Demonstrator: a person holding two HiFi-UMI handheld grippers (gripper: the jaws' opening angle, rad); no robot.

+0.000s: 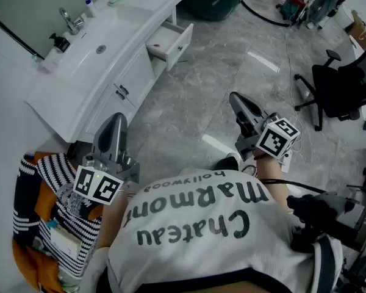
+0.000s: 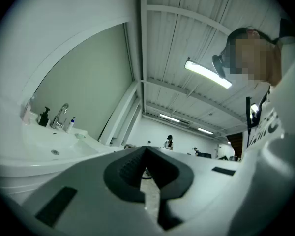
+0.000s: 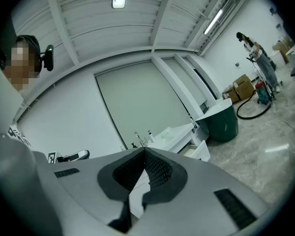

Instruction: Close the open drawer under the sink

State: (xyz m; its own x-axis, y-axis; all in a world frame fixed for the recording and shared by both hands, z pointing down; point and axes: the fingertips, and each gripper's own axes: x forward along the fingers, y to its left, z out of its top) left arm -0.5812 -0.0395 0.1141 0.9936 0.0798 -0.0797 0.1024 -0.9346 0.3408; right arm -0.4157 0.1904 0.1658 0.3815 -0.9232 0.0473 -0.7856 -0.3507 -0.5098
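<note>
Both sets of tongs are pressed together, tips meeting, nothing pinched in either. The left tongs point(image 1: 114, 127) and right tongs point(image 1: 240, 104) are held out over the grey polished stone floor point(image 1: 213, 84). The white rectangular drawer point(image 1: 169, 41) is well ahead of the left tongs and ahead-left of the right tongs. It's sticking out of the white vanity cabinet point(image 1: 131, 78), under the white ceramic sink point(image 1: 91, 50). Neither set is touching it. A black office chair point(image 1: 341, 87) sits off to the right of the right tongs.
</note>
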